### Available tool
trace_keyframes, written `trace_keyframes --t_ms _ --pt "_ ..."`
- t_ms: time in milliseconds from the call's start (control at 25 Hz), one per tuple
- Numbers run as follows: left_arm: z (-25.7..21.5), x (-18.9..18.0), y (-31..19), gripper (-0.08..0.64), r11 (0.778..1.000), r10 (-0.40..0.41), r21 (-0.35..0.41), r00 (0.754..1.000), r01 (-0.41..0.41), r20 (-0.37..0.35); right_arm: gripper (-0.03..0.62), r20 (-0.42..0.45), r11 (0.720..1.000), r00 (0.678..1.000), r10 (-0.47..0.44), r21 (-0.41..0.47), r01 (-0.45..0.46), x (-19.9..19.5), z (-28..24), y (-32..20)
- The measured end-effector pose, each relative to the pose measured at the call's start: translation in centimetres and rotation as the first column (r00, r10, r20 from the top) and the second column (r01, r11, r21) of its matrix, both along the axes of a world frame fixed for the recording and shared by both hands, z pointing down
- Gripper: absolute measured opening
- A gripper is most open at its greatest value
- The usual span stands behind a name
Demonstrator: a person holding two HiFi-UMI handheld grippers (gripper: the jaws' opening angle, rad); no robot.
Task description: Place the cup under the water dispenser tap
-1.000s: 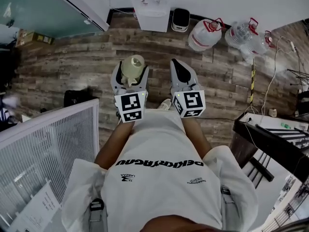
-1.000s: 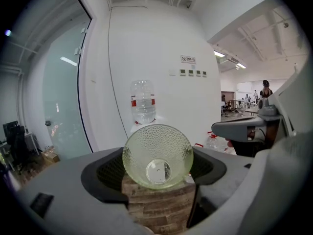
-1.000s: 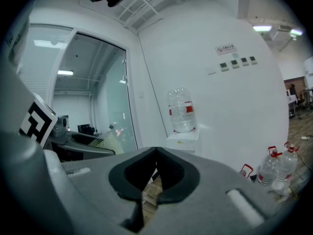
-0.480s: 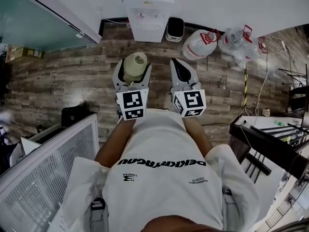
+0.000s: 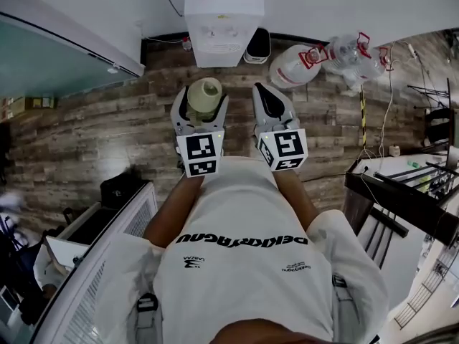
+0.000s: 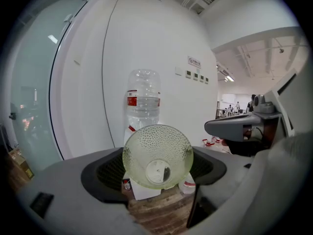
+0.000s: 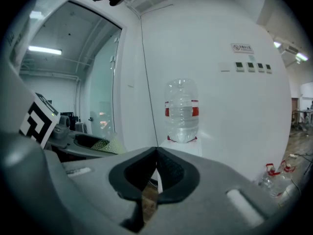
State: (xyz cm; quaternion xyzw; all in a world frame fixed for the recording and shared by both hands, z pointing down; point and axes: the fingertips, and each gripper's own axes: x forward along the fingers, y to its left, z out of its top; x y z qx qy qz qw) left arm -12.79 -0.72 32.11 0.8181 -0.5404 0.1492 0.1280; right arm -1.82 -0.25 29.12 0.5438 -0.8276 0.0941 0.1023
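Pickup is done: my left gripper (image 5: 201,112) clamps the green dimpled cup (image 6: 157,155), my right gripper (image 7: 155,173) is closed on nothing — yet the cup hangs well short of the water dispenser (image 5: 221,16) ahead, so approach and placement under its tap are not yet done.

A white jug (image 5: 292,67) and a clear jug (image 5: 350,54) (red handles) lie on the plank floor (image 5: 86,131).
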Motion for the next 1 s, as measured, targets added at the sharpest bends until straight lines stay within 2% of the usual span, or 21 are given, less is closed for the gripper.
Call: trace_keyframes --t_ms 360,1000 --pt "1.4 -0.5 -3.1 0.376 0.999 0.042 -0.034 0.999 -0.043 -0.006 -0.002 -0.016 1.000 1.000 0.013 -0.018 -0.013 -1.6 0.4 -2.9" --pt "5.8 5.2 -7.2 0.376 0.997 0.015 -0.080 0.999 -0.011 0.049 -0.002 0.036 0.996 0.997 0.069 -0.058 -0.067 5.3 5.3 -8.5"
